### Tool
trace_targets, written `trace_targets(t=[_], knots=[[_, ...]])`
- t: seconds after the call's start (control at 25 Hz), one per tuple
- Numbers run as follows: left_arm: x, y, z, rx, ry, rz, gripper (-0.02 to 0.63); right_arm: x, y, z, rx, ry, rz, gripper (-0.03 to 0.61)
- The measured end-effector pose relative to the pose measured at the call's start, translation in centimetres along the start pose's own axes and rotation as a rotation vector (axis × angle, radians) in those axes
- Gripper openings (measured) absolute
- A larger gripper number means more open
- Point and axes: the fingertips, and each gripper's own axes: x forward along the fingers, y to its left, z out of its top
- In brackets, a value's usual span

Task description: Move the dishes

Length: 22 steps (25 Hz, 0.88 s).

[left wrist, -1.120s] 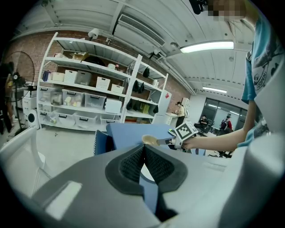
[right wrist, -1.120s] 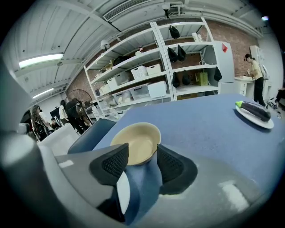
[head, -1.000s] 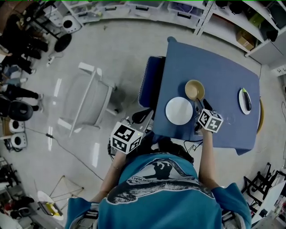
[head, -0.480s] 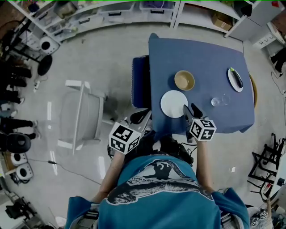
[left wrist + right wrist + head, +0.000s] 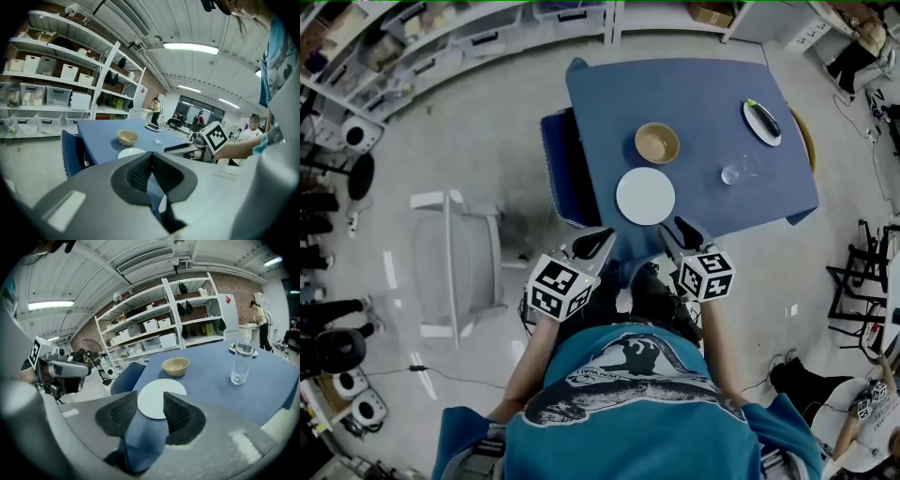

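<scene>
My right gripper (image 5: 677, 231) is the one placed for this. Its jaws stand apart, though they have just been closing, and nothing is between the pads. Through the gap I look straight at the white plate (image 5: 161, 389), which lies ahead of me and a little to the left and is not yet touched. It sits flat near the near edge of the blue tabletop (image 5: 703, 94). Being round, it has no long axis to line up with, only a thin rim turned toward me. My jaws open left and right while that rim lies level, so I judge the wrist would need a roll before the pads could take it from above and below. My left gripper (image 5: 598, 240) hangs off the near left corner of the tabletop with its jaw tips together and nothing in them. It is farther from the plate than the right, so I would leave the reach to the right. Just beyond the plate stands the tan bowl (image 5: 657, 142), apart from it. A clear glass (image 5: 733, 173) stands well off to the right, and a second plate (image 5: 762, 122) with something dark on it lies at the far right. The cloth-like blue surface looks smooth and bare around the plate, which gives me room to come in low. A blue chair (image 5: 558, 169) is tucked at the left side, a white chair (image 5: 455, 262) stands on the pale floor further left, and shelving runs along the far wall.
</scene>
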Motion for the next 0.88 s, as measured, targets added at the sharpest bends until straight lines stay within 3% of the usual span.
trace_targets(t=[0.32,0.88], knots=[[0.9,-1.2,0.4,0.013,-0.012,-0.021,0.012,-1.9,1.5,0.3,-0.036,-0.02,0.041,0.151],[1.0,-6.8,-1.1,0.0,-0.008,0.07,0.013,-7.1,2.6,-0.3,-0.052,-0.092,0.158,0.042]])
